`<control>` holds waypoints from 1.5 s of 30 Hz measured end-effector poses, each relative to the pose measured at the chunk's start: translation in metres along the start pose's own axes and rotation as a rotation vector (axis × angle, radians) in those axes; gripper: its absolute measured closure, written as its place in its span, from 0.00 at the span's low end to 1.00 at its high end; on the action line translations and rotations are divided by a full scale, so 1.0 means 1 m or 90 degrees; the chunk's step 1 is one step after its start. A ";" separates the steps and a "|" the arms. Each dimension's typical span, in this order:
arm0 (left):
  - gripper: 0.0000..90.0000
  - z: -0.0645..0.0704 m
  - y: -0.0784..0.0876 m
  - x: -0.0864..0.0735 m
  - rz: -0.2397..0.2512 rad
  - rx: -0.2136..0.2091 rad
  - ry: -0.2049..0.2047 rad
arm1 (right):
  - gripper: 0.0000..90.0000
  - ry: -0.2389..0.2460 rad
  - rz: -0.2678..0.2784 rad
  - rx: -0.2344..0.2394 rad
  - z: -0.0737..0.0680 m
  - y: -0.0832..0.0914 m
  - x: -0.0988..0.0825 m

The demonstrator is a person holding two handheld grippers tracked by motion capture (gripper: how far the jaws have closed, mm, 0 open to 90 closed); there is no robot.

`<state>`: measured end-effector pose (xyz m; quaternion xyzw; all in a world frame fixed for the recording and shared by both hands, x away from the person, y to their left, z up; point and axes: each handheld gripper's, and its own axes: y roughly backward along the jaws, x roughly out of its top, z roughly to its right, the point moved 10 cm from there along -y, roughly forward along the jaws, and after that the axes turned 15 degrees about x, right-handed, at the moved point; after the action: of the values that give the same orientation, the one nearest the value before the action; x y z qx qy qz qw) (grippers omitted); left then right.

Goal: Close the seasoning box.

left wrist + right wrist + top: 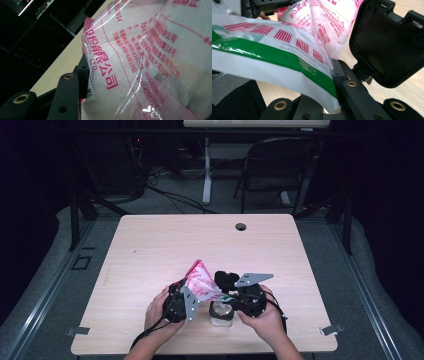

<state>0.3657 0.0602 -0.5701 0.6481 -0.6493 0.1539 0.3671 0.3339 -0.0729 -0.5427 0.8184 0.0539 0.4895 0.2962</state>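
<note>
Low in the middle of the high view, the table [150,245] carries your work: the bag [201,281] hangs over the clear cup [221,314]. Your left gripper [187,301] clamps its body, your right gripper [231,296] pinches its edge; pull apart evenly, keeping the mouth above the cup.

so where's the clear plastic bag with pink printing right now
In the high view, the clear plastic bag with pink printing is held above the wooden table's near edge, between the left gripper and right gripper, over a small clear container.

Both grippers hold a pink-printed bag [201,281] above the table [150,250].
</note>
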 end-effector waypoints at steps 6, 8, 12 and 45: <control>0.62 0.000 0.000 -0.001 0.003 0.009 -0.017 | 1.00 0.003 -0.003 0.003 0.000 -0.002 -0.002; 0.62 0.000 0.000 -0.001 0.004 0.012 -0.023 | 1.00 0.002 -0.003 0.003 0.001 -0.003 -0.003; 0.62 -0.001 0.000 -0.001 0.008 0.019 -0.031 | 1.00 0.004 -0.008 0.003 0.001 -0.003 -0.004; 0.62 -0.006 0.004 0.002 0.023 0.054 -0.098 | 1.00 0.008 -0.017 0.004 0.001 -0.007 -0.008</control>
<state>0.3640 0.0630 -0.5639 0.6611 -0.6803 0.1375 0.2851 0.3321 -0.0710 -0.5531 0.8152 0.0678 0.4908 0.2998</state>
